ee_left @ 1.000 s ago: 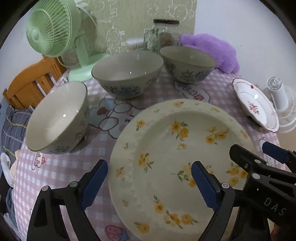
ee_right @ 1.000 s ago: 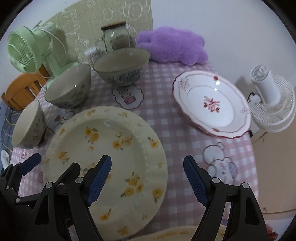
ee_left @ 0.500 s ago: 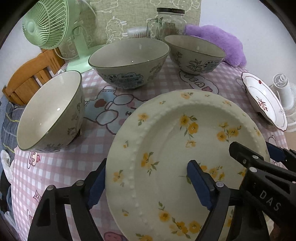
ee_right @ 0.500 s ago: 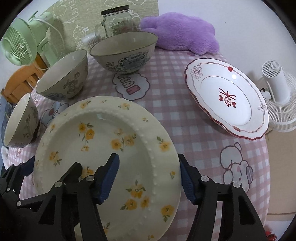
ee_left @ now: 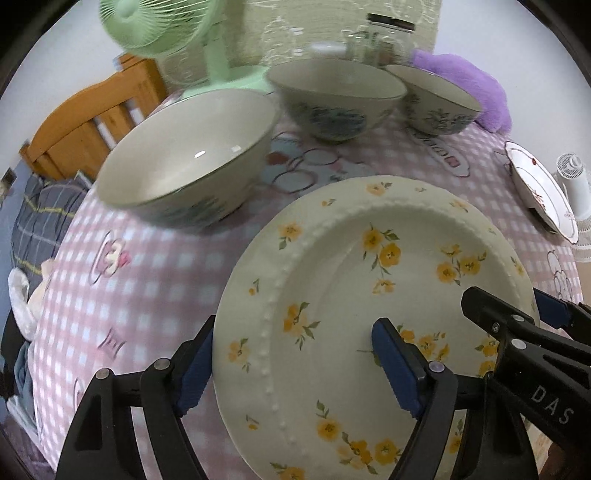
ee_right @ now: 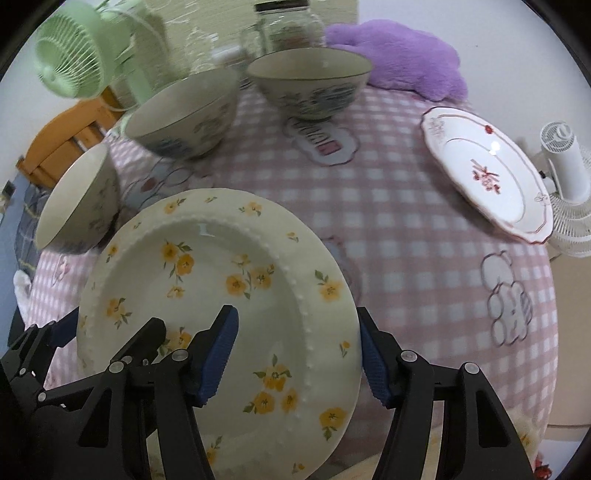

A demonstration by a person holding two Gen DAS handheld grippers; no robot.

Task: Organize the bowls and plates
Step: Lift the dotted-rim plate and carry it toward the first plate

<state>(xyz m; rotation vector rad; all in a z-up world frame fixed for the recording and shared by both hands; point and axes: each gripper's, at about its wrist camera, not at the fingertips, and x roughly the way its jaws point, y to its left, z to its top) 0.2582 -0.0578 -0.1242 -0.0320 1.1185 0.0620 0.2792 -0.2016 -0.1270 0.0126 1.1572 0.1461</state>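
Observation:
A cream plate with yellow flowers (ee_left: 373, 295) (ee_right: 221, 280) is lifted and tilted above the table. My left gripper (ee_left: 295, 365) is shut on its left rim. My right gripper (ee_right: 299, 354) is shut on its right rim, and it also shows at the right of the left wrist view (ee_left: 524, 332). Three patterned bowls stand behind it: near left (ee_left: 184, 158), middle (ee_left: 332, 96) and far right (ee_left: 436, 99). A white plate with red trim (ee_right: 487, 173) lies at the right.
A pink checked cloth (ee_right: 406, 229) covers the table. A green fan (ee_right: 70, 62), a glass jar (ee_right: 284, 22) and a purple plush (ee_right: 399, 59) stand at the back. A white fan (ee_right: 569, 184) is at the right edge, a wooden chair (ee_left: 92, 118) at the left.
Both grippers closed onto the rims of the yellow-flowered plate and raised it off the table, tilting it. The views swung lower and toward the bowls.

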